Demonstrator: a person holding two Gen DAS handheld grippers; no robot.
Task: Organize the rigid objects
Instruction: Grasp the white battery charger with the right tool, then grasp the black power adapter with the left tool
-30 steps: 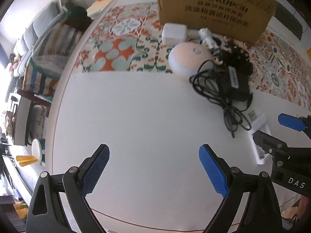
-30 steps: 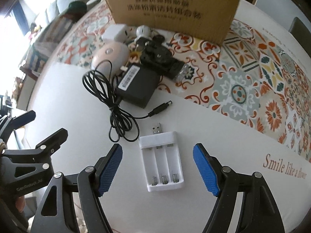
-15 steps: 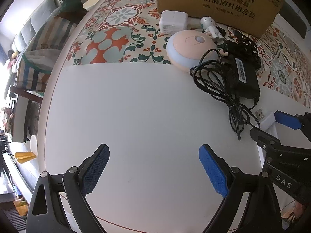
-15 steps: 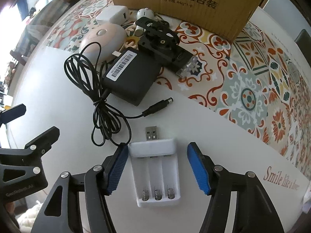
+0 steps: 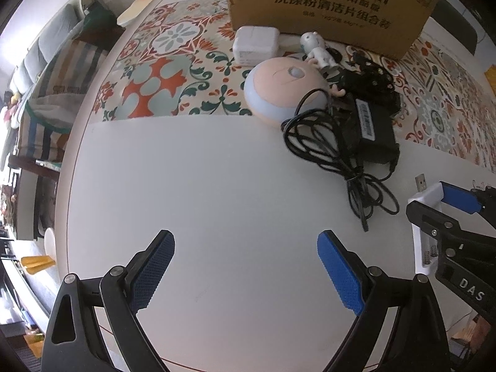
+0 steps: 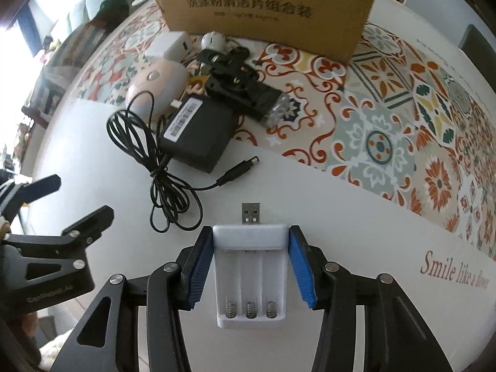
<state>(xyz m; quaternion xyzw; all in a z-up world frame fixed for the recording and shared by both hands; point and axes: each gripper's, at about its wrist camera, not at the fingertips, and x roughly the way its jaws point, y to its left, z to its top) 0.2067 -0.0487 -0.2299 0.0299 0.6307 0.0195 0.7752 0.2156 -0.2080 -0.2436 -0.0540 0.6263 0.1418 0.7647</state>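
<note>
My right gripper (image 6: 250, 269) is shut on a white USB battery charger (image 6: 250, 282) that lies on the white table; its blue pads press both long sides. The charger also shows in the left wrist view (image 5: 426, 198), with the right gripper (image 5: 455, 217) around it. My left gripper (image 5: 245, 266) is open and empty over bare table. Beyond lie a black power adapter (image 6: 198, 133) with a coiled cable (image 6: 161, 167), a pink round device (image 6: 158, 82), a white plug block (image 6: 172, 46), a small white figurine (image 6: 214, 41) and a black clip-like part (image 6: 238, 83).
A large cardboard box (image 6: 263, 6) stands at the back on a patterned tile cloth (image 6: 387, 124). The table's left edge (image 5: 66, 192) drops toward a striped chair (image 5: 59, 99) and a sofa. My left gripper shows at the left of the right wrist view (image 6: 46, 232).
My right gripper has moved forward around the battery charger and closed its fingers onto its sides. My left gripper stays open and has shifted slightly forward.
</note>
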